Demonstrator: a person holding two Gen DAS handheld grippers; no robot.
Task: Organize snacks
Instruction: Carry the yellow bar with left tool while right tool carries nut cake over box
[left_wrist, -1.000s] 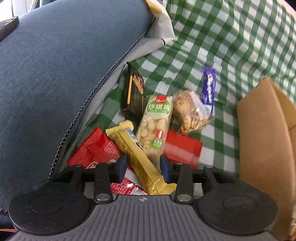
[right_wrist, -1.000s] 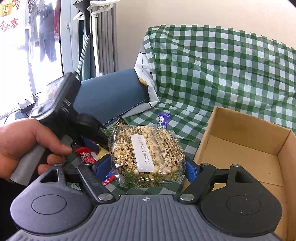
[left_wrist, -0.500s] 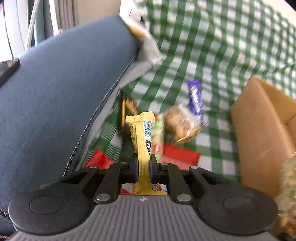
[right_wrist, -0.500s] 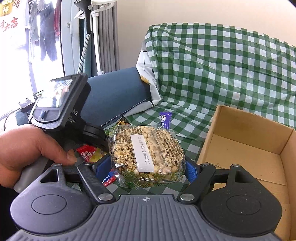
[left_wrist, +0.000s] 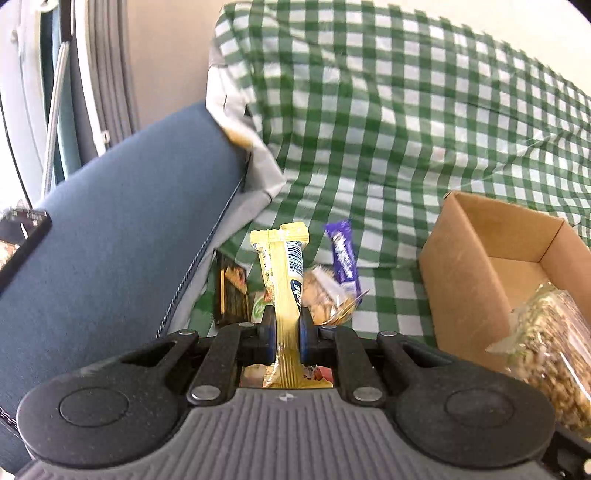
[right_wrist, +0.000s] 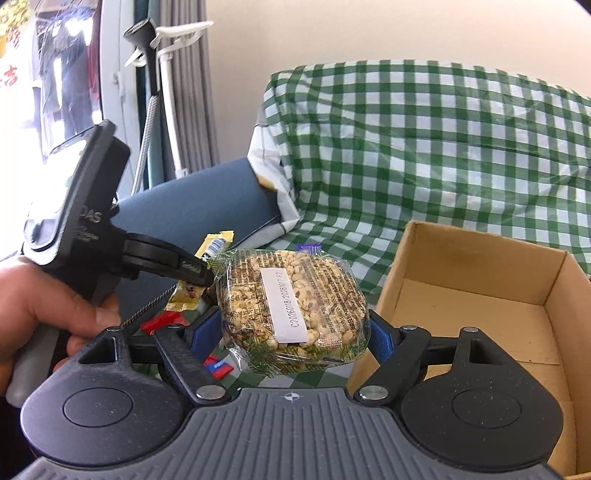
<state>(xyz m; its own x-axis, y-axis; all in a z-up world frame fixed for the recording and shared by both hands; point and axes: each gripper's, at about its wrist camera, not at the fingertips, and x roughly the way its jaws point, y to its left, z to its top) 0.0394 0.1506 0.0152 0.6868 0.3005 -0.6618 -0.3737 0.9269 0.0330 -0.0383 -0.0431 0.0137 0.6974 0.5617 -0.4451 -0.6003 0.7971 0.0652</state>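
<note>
While its jaws, just closed, pinch the slim yellow foil bar (left_wrist: 282, 284) upright, the left gripper (left_wrist: 283, 334) sits above crinkly wrappers on the green checked cloth (left_wrist: 388, 122). Farther right, the right gripper (right_wrist: 293, 334) clamps a clear, lumpy puffed-grain packet (right_wrist: 293, 306) just left of the open cardboard box (right_wrist: 476, 295).

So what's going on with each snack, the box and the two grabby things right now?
left gripper: jaws shut on the yellow snack bar.
yellow snack bar: pinched near its lower end, standing upright, lifted.
right gripper: jaws shut on the clear puffed-grain pack.
clear puffed-grain pack: held, beside the box.
cardboard box: open; nothing visible inside.
purple bar: lying on the checked cloth.
</note>
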